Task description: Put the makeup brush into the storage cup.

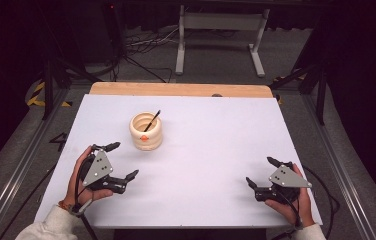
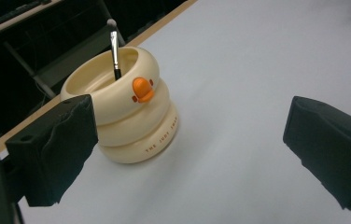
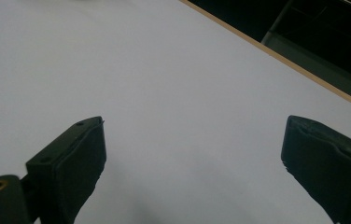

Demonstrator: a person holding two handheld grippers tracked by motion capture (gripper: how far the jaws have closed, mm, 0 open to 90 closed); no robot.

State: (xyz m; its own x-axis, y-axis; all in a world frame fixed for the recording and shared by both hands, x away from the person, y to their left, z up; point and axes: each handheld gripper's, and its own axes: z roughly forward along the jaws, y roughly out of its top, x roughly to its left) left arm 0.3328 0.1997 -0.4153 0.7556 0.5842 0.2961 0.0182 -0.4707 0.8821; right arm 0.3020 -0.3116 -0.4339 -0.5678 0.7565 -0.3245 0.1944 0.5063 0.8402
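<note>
A cream ringed pot (image 1: pixel 146 131) with an orange duck beak stands on the white table, left of centre. A thin black-handled brush (image 1: pixel 152 120) leans inside it, tip up. In the left gripper view the pot (image 2: pixel 127 107) sits just beyond the left jaw, with the brush (image 2: pixel 115 53) rising from its mouth. My left gripper (image 1: pixel 124 161) is open and empty, a short way in front and to the left of the pot. My right gripper (image 1: pixel 260 171) is open and empty near the front right, over bare table.
The white table top (image 1: pixel 206 145) has a wooden strip (image 1: pixel 176 89) along its far edge. Beyond it on the floor stand a white frame's legs (image 1: pixel 219 37) and cables (image 1: pixel 146 42). Dark stands flank both sides.
</note>
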